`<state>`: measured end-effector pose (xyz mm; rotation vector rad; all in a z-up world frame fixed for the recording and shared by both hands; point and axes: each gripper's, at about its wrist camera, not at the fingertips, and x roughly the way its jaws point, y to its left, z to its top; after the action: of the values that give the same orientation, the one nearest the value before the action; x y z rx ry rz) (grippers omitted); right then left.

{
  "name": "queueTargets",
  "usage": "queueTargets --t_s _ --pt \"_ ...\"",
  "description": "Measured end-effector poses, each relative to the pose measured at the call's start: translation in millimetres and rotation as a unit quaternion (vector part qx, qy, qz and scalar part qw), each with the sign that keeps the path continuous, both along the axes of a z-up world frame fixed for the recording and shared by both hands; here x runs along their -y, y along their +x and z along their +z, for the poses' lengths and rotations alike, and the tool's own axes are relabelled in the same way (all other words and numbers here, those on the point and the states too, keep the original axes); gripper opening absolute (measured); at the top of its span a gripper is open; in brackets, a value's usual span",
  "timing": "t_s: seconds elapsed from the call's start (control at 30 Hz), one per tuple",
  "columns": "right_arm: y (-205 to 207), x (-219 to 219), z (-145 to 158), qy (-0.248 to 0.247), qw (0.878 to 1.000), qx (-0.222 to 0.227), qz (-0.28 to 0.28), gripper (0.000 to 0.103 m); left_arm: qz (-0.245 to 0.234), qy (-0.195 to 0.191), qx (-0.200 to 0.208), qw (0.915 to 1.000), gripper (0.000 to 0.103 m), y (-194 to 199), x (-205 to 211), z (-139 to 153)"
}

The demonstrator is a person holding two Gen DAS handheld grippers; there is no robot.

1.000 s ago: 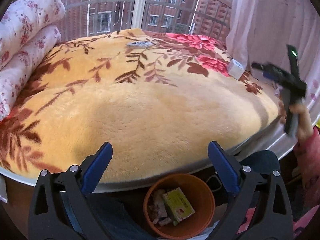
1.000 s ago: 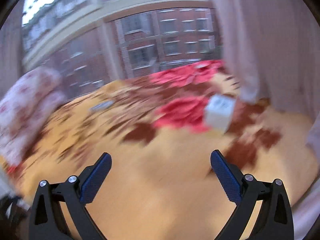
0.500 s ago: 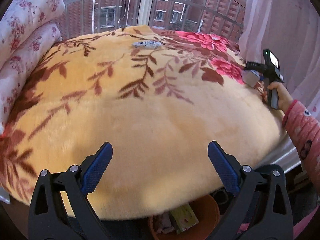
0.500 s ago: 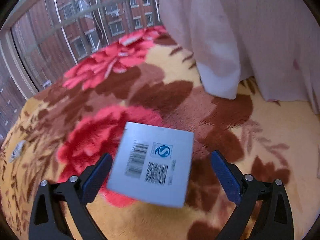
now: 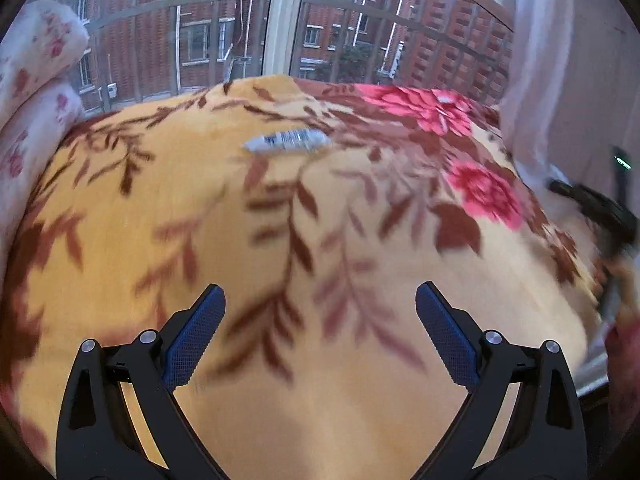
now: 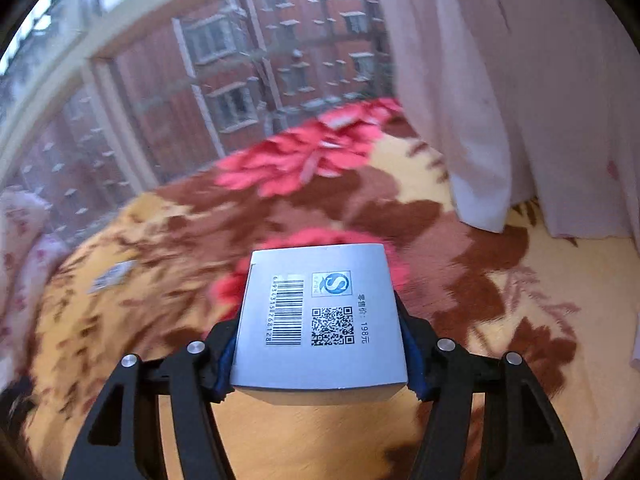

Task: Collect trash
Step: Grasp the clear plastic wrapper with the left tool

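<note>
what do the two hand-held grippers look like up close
Both look alike. The left hand-held gripper has two matte black plastic arms with triangular cutouts, silver round screw heads and blue cross-hatched finger pads. The right hand-held gripper shows the same black frame, silver screws and blue pads. No cables or sleeves are visible.

your left gripper (image 5: 320, 312) and right gripper (image 6: 320, 348) share black angular arms, silver screws and blue ribbed finger pads (image 5: 192, 334).

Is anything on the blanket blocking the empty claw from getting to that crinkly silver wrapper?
Nothing visible does. The left claw is open, and only bare flowered blanket lies between it and the wrapper farther up the bed. The right claw is busy holding the silver box.
</note>
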<state>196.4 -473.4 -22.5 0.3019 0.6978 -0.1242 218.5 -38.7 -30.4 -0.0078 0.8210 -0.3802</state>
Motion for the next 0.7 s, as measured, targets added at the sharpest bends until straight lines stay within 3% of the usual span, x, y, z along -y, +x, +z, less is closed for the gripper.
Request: queueTargets --t_s 0.1,0.27,0.43,0.63,0.7 --pt "-19 -21 9 0.006 0.999 0.019 0.037 0.062 -0.001 0.001 0.003 1.0000 0.094 43 4 0" --pt "-39 -51 17 0.006 0.996 0.036 0.081 0.062 0.035 -0.045 -0.055 0.9969 0.094 132 1 -11" --pt "-51 -73 22 0.004 0.992 0.047 0.119 0.063 0.074 -0.110 -0.092 0.9868 0.094 192 -5 -25" --pt "-56 -82 25 -0.006 0.989 0.050 0.137 0.063 0.118 -0.185 -0.145 0.9649 0.093 231 -12 -51" --pt "-57 -83 25 -0.006 0.989 0.048 0.139 0.063 0.123 -0.195 -0.140 0.9629 0.082 231 -12 -52"
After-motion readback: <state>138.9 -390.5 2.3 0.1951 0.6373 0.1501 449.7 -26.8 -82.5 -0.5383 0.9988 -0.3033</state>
